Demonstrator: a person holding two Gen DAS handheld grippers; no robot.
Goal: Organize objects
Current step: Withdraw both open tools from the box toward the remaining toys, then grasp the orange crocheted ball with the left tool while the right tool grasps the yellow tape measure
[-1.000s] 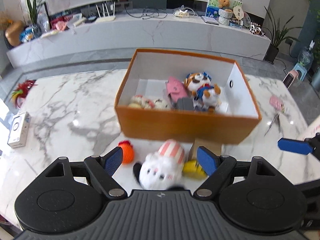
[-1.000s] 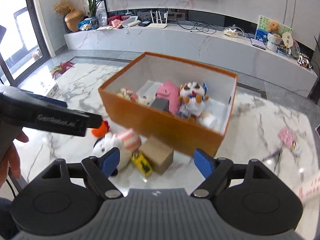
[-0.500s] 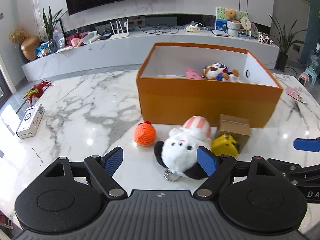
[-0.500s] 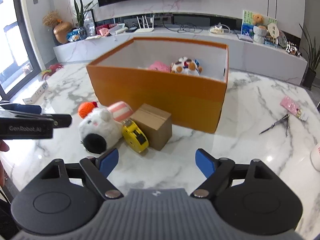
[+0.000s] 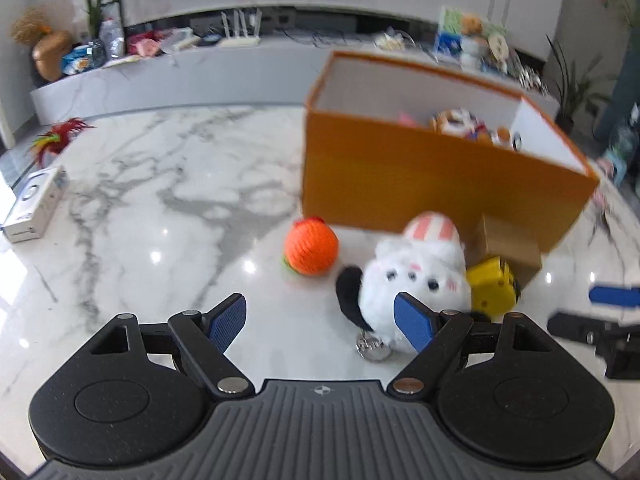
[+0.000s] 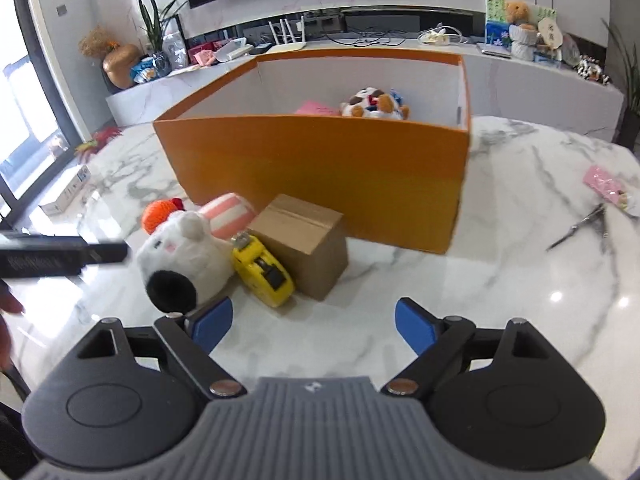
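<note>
An orange box (image 5: 420,184) (image 6: 320,180) with white inner walls stands on the marble table and holds plush toys (image 6: 374,106) and a pink item. In front of it lie an orange knitted ball (image 5: 311,249), a white plush with a pink striped hat (image 5: 416,276) (image 6: 184,256), a yellow tape measure (image 6: 262,270) and a small cardboard box (image 6: 304,240). My left gripper (image 5: 320,320) is open, low over the table, its right pad in front of the white plush. My right gripper (image 6: 312,326) has nothing between its jaws, which are opening, just short of the tape measure and cardboard box.
A white carton (image 5: 34,204) lies at the table's left edge beside a red feathery item (image 5: 60,138). Scissors (image 6: 584,224) and a pink packet (image 6: 604,184) lie at the right. A long marble shelf (image 6: 360,60) with clutter runs behind the table.
Both grippers have dropped from above the box to near table level; the box now shows side-on. The left gripper has shifted left, so the white plush now sits at its right pad.
</note>
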